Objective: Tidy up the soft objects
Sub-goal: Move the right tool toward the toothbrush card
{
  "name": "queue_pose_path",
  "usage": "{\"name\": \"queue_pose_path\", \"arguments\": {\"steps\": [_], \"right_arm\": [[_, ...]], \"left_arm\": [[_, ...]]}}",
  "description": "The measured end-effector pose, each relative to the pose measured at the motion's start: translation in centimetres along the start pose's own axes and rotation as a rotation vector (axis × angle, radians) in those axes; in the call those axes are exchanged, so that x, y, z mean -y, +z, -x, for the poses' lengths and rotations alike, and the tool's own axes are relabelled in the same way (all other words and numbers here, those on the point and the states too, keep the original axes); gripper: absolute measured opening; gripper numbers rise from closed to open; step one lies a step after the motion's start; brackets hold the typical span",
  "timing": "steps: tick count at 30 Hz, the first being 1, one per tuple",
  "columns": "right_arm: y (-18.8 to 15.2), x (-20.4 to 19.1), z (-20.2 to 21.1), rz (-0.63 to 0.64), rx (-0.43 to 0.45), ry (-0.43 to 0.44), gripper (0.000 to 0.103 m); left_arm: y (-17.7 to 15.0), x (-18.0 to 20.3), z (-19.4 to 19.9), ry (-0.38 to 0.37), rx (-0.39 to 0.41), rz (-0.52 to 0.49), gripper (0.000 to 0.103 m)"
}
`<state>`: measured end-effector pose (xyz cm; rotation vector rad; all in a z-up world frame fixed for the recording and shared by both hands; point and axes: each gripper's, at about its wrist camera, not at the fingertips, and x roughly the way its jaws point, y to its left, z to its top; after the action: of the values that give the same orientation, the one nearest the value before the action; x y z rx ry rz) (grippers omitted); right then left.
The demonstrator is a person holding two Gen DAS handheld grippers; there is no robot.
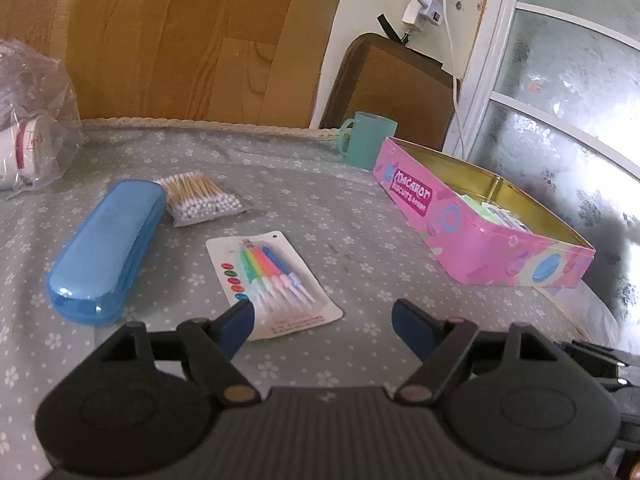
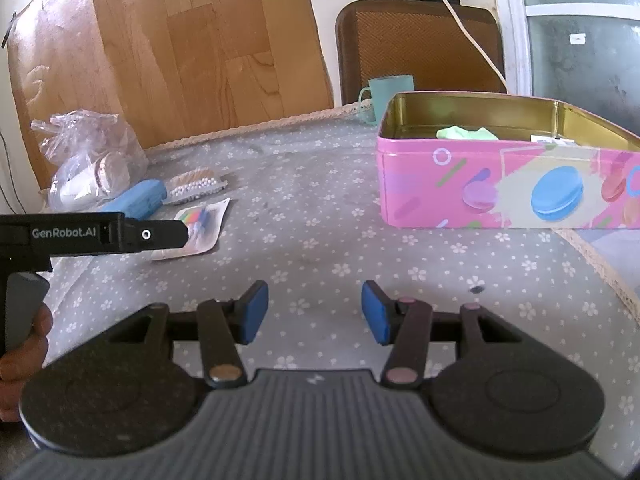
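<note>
Left gripper: fingers apart, empty; one tip overlaps the card's near corner.
Right gripper: fingers apart, empty.
Card: on desk, left of tin.
Tin: open; contents half hidden by wall.
Bag: far left of tin, cut off.

A flat white card of rainbow-coloured candles lies face-up on the tablecloth. Behind it rests a clear packet of wooden cotton swabs. The open pink macaron tin holds pale green soft items.
</note>
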<state>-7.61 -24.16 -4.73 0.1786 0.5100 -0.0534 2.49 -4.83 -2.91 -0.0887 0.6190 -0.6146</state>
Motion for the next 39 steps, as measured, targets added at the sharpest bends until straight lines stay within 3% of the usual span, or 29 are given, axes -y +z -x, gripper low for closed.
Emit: {"name": "queue_pose_path", "arguments": {"steps": [24, 39], "right_arm": [[-0.3, -0.3, 0.0, -0.004, -0.001, 0.002, 0.055], [0.6, -0.5, -0.2, 0.06, -0.005, 0.052, 0.055]], "left_arm": [[0.4, -2.0, 0.1, 0.026, -0.008, 0.069, 0.079], [0.5, -3.4, 0.8, 0.042, 0.008, 0.131, 0.079]]}}
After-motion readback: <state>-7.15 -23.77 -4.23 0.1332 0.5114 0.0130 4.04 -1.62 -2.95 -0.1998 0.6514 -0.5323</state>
